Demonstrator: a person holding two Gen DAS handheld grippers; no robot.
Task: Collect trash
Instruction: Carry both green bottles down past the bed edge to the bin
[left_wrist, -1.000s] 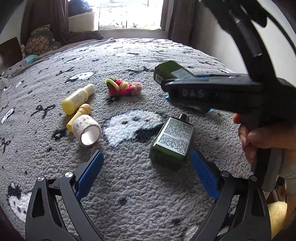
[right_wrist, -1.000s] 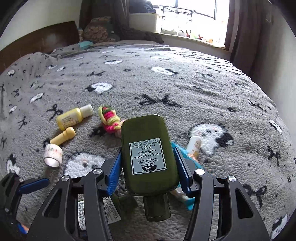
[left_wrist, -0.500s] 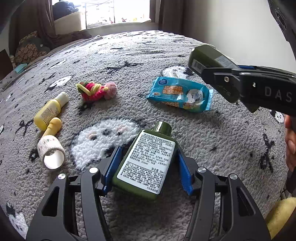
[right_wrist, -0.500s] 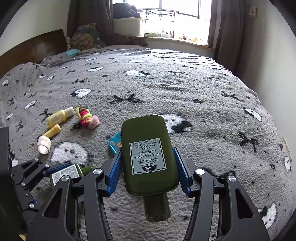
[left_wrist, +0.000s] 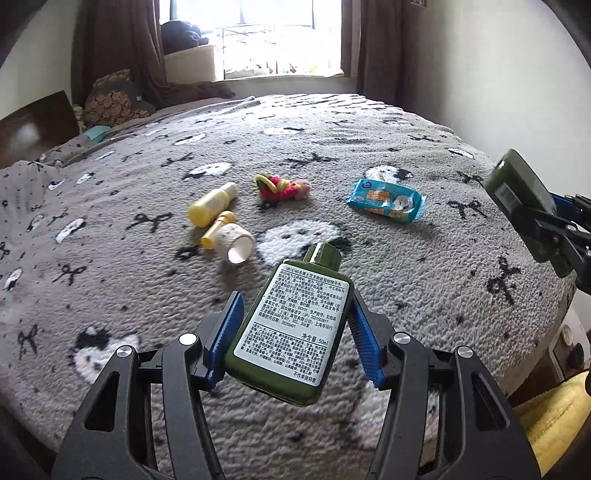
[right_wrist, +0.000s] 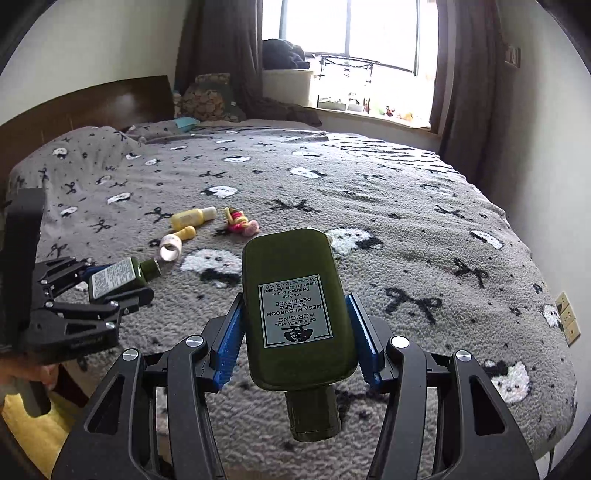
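Observation:
My left gripper (left_wrist: 295, 332) is shut on a small dark green bottle (left_wrist: 291, 332) with a white label, held above the bed, cap pointing away. It also shows in the right wrist view (right_wrist: 118, 277). My right gripper (right_wrist: 297, 332) is shut on a larger dark green bottle (right_wrist: 295, 306), cap toward the camera; it shows at the right edge of the left wrist view (left_wrist: 524, 206). On the grey blanket (left_wrist: 406, 277) lie a yellow bottle (left_wrist: 210, 206), a small yellow tube (left_wrist: 216, 230), a tape roll (left_wrist: 236, 247), a colourful yarn toy (left_wrist: 282, 186) and a blue wipes packet (left_wrist: 386, 199).
The bed fills both views; its foot edge (left_wrist: 554, 314) drops off at the right. A wooden headboard (right_wrist: 92, 107) and pillows (right_wrist: 207, 98) are at the far left. A window (right_wrist: 351, 48) with curtains is behind. Something yellow (left_wrist: 550, 417) lies below the bed's edge.
My left gripper closed on the small green bottle and lifted it off the blanket. Both grippers pulled back from the bed, the right still holding the larger bottle.

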